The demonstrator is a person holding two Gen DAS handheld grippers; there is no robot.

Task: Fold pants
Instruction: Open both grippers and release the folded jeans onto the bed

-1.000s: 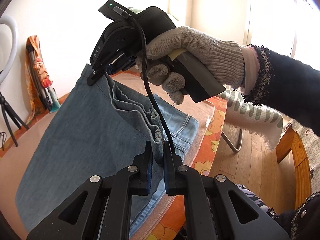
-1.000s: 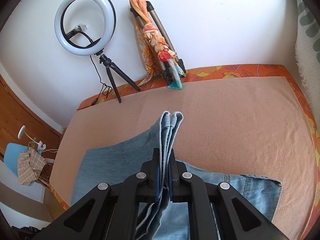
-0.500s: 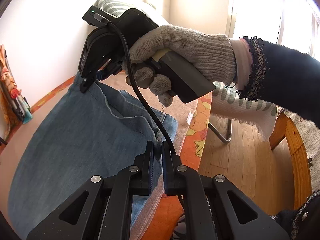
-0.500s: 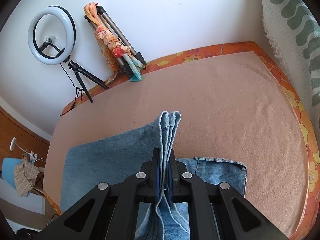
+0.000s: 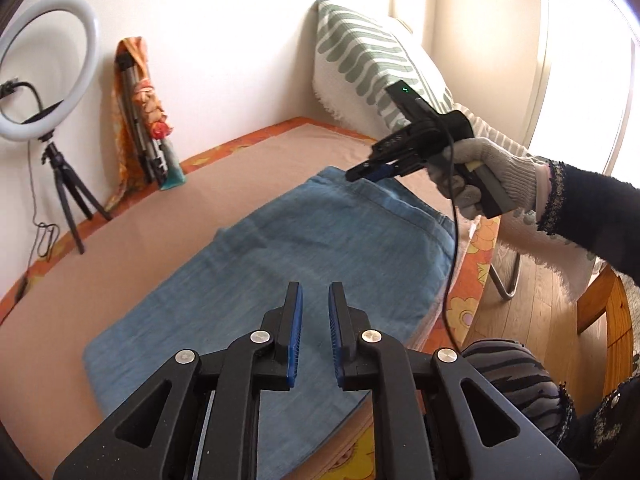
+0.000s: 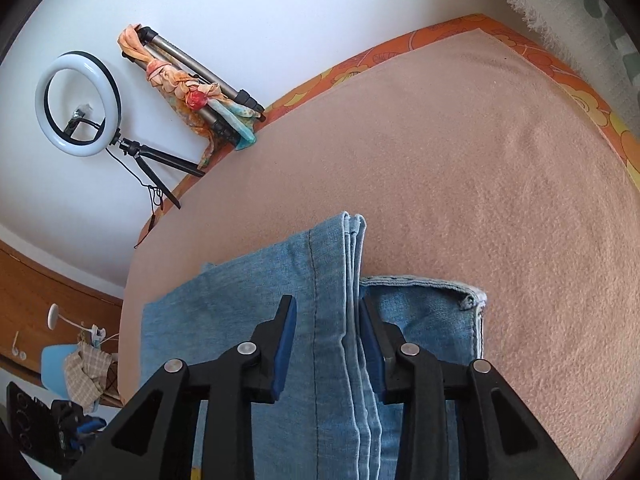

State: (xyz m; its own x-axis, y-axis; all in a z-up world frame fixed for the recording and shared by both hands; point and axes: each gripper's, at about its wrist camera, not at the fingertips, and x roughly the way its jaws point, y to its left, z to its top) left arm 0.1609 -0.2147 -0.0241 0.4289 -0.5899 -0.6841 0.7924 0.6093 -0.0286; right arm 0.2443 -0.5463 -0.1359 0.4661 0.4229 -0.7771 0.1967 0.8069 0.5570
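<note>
Jeans [image 5: 304, 256] are laid folded on a bed [image 6: 460, 168] covered by a tan blanket, near its front edge beside the orange flowered border [image 5: 476, 276]. A stack of hem edges [image 6: 352, 248] is seen between the pads of the right claw [image 6: 329, 344]; the jaws are opening, the left pad stands clear of the denim, the right pad is just beside it, so no grip is shown. The left claw [image 5: 315, 336] is held above the jeans with its jaws opening and nothing between the blue pads. The right claw is carried by a gloved hand [image 5: 480, 176] over the far end of the jeans. A green-patterned pillow [image 5: 360, 60] is propped at the head of the bed. Against the wall a ring light [image 6: 76, 104] on a tripod and a folded tripod wrapped in a scarf [image 6: 192, 88] are stood.
</note>
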